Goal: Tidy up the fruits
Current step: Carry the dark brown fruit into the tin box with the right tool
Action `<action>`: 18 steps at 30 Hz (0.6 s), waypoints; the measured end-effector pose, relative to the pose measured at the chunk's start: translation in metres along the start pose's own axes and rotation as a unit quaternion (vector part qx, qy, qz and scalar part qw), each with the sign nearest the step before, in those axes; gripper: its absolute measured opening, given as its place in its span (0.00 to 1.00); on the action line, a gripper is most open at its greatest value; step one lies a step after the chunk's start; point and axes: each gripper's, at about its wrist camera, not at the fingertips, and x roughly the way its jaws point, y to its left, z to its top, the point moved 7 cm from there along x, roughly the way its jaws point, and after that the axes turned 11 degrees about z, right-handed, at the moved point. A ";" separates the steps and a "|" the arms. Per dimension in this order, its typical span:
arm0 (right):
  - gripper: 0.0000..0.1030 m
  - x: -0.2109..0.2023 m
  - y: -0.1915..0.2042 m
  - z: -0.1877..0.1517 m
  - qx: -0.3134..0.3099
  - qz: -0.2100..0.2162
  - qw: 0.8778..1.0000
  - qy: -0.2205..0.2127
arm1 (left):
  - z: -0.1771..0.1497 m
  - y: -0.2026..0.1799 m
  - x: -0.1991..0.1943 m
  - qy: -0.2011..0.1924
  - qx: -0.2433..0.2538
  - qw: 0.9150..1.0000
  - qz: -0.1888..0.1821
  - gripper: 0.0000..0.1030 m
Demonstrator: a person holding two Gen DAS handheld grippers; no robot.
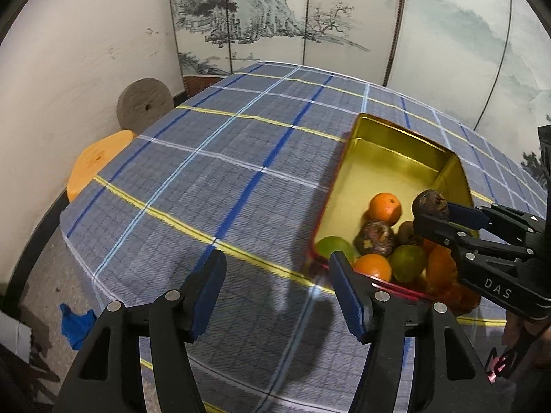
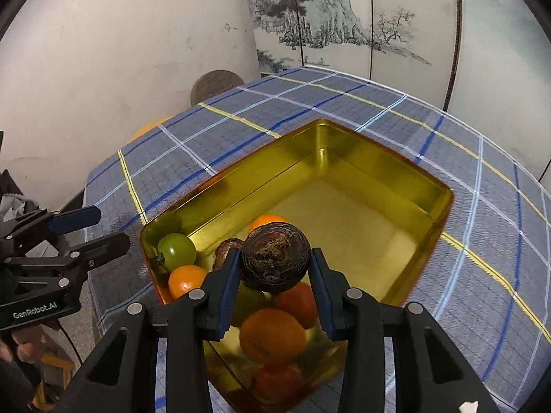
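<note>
A gold tin box (image 2: 396,168) stands on the plaid tablecloth (image 1: 206,172), also in the left wrist view (image 1: 396,137). Its near end holds several fruits: oranges (image 1: 385,208), green fruits (image 2: 177,249), a red one (image 2: 298,303) and a dark brown one (image 1: 375,239). My right gripper (image 2: 275,268) is shut on a dark brown round fruit (image 2: 275,261) and holds it above the fruits in the box; it also shows in the left wrist view (image 1: 430,203). My left gripper (image 1: 275,289) is open and empty over the cloth, just left of the box.
A painted folding screen (image 1: 275,17) stands behind the table. A grey round stool (image 1: 144,103) and an orange one (image 1: 96,161) sit beyond the table's left edge. The far half of the box (image 2: 344,213) is bare.
</note>
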 end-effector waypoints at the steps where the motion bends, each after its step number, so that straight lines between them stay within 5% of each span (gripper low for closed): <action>1: 0.36 0.003 0.001 0.000 -0.002 -0.002 1.000 0.002 | 0.000 0.001 0.000 -0.001 0.002 1.000 0.004 0.61; 18: 0.37 0.022 0.005 -0.008 0.002 -0.015 1.000 0.021 | -0.010 0.010 0.000 0.007 0.003 1.000 0.016 0.61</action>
